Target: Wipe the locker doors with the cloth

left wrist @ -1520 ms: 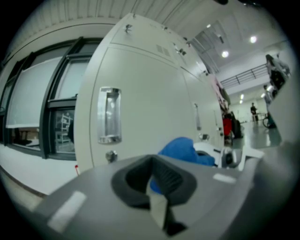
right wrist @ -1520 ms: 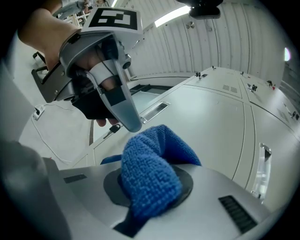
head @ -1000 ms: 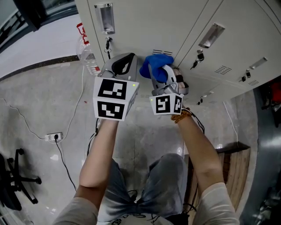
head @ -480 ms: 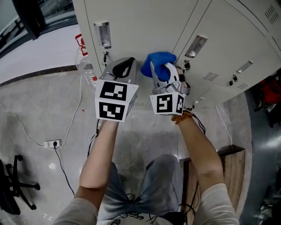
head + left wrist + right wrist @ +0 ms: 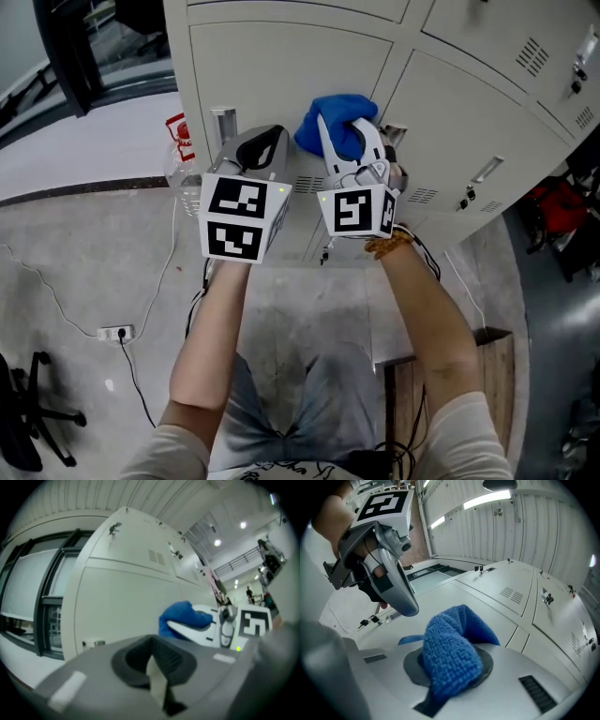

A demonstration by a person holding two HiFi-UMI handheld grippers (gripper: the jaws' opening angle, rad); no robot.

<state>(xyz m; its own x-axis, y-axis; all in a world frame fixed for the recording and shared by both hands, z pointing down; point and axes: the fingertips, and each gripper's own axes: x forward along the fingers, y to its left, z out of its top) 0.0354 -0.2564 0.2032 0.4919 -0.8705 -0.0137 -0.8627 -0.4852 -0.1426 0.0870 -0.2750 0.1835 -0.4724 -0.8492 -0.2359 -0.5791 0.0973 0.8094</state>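
Right hand-held gripper (image 5: pixel 349 136) around cloth (image 5: pixel 333 112)

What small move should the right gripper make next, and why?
Probably press the blue cloth flat onto the locker door and begin a stroke: the right gripper is shut on it, bunched near the door, though contact is unclear.

The cloth (image 5: pixel 454 648) hides the right tongs' (image 5: pixel 449 677) tips.

nubby terry cloth (image 5: pixel 450 658), smooth metal locker doors (image 5: pixel 281 84) (matt paint).
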